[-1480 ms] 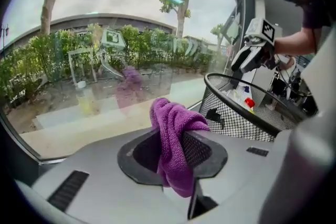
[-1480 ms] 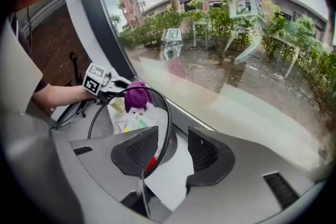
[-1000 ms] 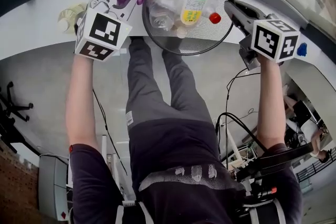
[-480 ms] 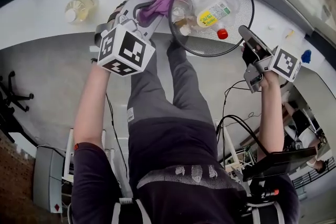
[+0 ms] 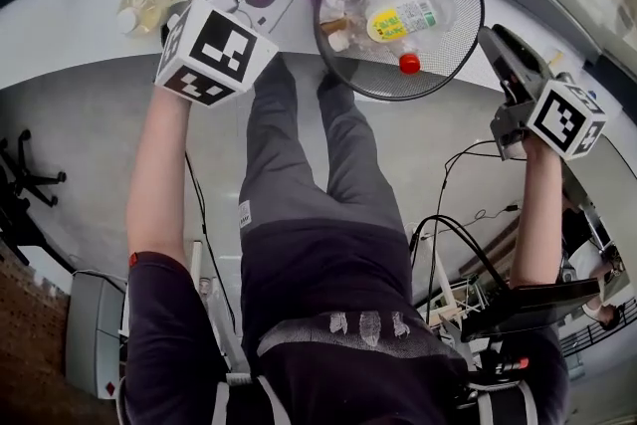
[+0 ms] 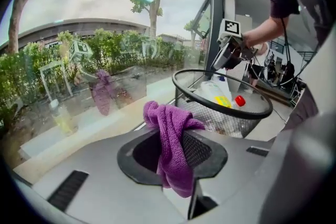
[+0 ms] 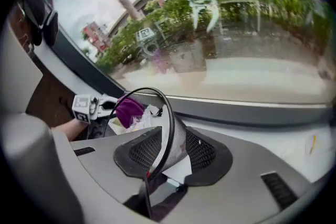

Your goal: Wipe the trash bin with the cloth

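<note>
Cloth (image 6: 170, 128) — in L gripper (image 6: 173, 150) (by bin (image 6: 231, 122))

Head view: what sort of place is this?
Probably an office or lab, indoors by a big window with shrubs outside; a white counter runs along it, with a mesh trash bin and cables on the floor.

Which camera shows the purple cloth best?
The left gripper view: the cloth sits big and close, pinched between that gripper's fingers. The head view shows it as a small bunch beside the trash bin, and the right gripper view only a tiny purple blob beyond the bin.
</note>
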`<state>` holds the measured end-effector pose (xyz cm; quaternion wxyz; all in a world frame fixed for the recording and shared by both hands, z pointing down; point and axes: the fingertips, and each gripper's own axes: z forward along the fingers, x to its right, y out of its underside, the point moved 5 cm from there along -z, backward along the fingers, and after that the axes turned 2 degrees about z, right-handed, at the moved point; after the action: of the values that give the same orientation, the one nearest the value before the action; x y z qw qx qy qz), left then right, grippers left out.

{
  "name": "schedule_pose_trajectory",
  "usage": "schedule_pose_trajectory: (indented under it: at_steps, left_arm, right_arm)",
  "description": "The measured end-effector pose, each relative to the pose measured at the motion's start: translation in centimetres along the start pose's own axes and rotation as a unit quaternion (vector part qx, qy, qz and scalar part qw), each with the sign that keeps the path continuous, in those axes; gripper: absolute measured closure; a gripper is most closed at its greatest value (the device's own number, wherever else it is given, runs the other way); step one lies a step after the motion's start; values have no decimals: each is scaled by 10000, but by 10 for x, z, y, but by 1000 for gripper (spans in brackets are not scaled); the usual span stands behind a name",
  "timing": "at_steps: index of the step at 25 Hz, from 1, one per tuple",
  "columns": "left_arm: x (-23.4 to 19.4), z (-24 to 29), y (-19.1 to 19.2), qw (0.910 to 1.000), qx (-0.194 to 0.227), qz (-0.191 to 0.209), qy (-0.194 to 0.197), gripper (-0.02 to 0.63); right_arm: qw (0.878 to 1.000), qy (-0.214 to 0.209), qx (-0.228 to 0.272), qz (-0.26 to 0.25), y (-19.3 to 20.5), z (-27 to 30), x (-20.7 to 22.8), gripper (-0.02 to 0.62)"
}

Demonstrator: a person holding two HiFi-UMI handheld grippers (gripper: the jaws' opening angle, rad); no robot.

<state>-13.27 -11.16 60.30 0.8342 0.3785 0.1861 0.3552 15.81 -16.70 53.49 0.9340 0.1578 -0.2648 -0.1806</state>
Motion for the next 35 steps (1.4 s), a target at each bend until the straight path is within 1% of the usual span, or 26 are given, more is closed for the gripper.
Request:
schedule_pose_trajectory:
  at_steps: [1,2,4,6,7,8,9,11,13,14,15,17,20,22,24,25,27,28,30,31,33,34,35]
  left_arm:
    - [-11,2,-5,10000,40,-10,-75,518]
    - [-20,3,-9,9999,64,-30,-143,518]
    - [-30,4,-16,9996,138,-163,-168,518]
    - [-33,5,-21,9980,332,-533,51,518]
    - [-32,6,-23,9960,436,-755,184,518]
    - [-29,7,-23,9943,494,-910,269,518]
    - [-26,10,-21,9938,480,-955,289,518]
    - [-16,13,-15,9963,289,-794,169,518]
    - [-4,14,-8,9979,122,-641,-7,518]
    - [1,13,-6,9979,88,-634,-79,518]
    - [6,12,-4,9976,77,-669,-141,518]
    - [16,7,-2,9962,100,-819,-286,518]
    - [40,-5,4,9925,173,-1101,-507,518]
    - [66,-19,14,9905,187,-1274,-473,518]
    - [94,-30,26,9904,169,-1328,-354,518]
    - [102,-32,31,9913,157,-1269,-301,518]
    - [110,-27,32,9935,166,-1110,-191,518]
    - [113,-23,30,9939,201,-1078,-139,518]
    - [116,-13,25,9929,284,-1148,-105,518]
    - [116,-7,23,9921,329,-1209,-100,518]
    - [115,6,17,9907,423,-1293,-31,518]
    - [115,14,12,9908,451,-1279,1,518]
    - [113,21,8,9914,456,-1224,10,518]
  right_arm:
    - [9992,132,-95,-369,-13,2,2,474]
    - [9976,193,-219,-627,-21,7,3,474]
    - [9943,109,-445,-959,-29,21,1,476]
    - [9924,-54,-496,-1124,-32,34,-5,476]
    - [9925,-104,-487,-1115,-31,38,-5,477]
    - [9934,-146,-473,-1033,-30,40,-4,528]
    - [9949,-211,-451,-873,-29,41,-2,557]
    - [9970,-525,-362,-428,-29,42,0,560]
    - [9952,-949,-255,0,-26,42,1,560]
    - [9936,-1083,-219,220,-23,41,4,560]
    - [9920,-1151,-192,477,-19,38,9,558]
    - [9867,-1150,-129,1145,-4,30,23,558]
    - [9692,-1165,173,2163,27,14,32,557]
    - [9535,-1271,566,2672,52,4,26,552]
    - [9381,-1298,935,3073,73,-1,19,545]
    - [9328,-1253,1051,3211,77,-1,16,543]
    - [9270,-1139,1147,3384,80,0,14,543]
    - [9267,-1078,1120,3422,82,0,15,543]
    - [9255,-976,1038,3508,89,-3,20,545]
    - [9210,-942,1031,3636,94,-5,25,545]
    - [9065,-925,1024,3989,110,-8,33,545]
    - [8990,-924,1037,4153,119,-10,36,545]
    - [8942,-899,1076,4251,126,-11,39,545]
